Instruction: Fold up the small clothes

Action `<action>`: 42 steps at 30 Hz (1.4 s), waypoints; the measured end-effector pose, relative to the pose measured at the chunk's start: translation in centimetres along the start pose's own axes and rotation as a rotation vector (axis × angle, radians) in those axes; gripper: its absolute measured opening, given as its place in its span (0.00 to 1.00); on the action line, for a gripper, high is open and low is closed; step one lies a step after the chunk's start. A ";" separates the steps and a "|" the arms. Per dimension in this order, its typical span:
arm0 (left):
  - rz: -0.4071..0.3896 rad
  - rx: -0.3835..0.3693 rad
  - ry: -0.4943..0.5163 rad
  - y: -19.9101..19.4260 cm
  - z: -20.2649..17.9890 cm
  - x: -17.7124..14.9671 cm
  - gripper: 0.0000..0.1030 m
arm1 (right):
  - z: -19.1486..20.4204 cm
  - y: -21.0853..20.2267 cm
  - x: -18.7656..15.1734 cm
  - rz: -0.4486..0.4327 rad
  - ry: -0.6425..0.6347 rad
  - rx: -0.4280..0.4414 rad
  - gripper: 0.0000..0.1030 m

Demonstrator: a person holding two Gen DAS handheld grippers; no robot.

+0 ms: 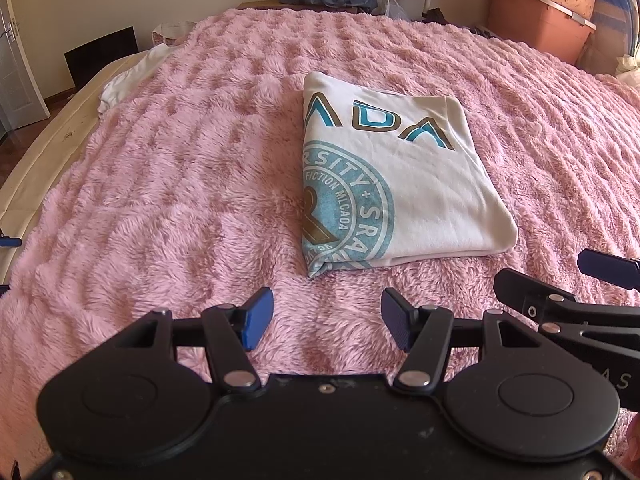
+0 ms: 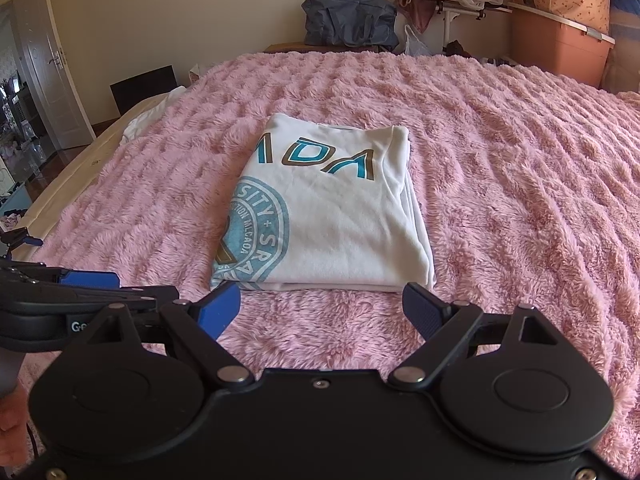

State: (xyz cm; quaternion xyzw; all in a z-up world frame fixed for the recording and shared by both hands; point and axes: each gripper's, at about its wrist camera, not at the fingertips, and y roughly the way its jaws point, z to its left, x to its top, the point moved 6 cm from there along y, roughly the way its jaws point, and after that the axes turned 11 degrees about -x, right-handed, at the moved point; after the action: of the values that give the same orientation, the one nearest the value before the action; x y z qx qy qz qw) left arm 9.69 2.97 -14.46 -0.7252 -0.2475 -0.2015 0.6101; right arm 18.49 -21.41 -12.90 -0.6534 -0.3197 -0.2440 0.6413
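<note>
While both my grippers hover over the pink fleece blanket, their jaws stand spread and grasp nothing. Left gripper: blue pads apart, only blanket between them. Right gripper: pads wide apart, likewise unloaded. Folded white T-shirt lies flat on the blanket just ahead of my right jaws, near edge close to the pads but not touching; from my left jaws it sits ahead and slightly right. Beyond it, far past the blanket's edge: grey bag, orange storage bin.
</note>
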 end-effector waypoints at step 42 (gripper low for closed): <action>-0.003 -0.010 0.004 0.7 0.0 -0.3 0.62 | -0.1 0.7 -0.5 0.022 -0.005 -0.013 0.87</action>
State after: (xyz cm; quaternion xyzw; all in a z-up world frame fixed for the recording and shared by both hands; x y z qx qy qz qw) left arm 9.92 2.86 -15.19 -0.7276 -0.2464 -0.2048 0.6066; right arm 18.67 -21.53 -13.71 -0.6618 -0.3123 -0.2375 0.6389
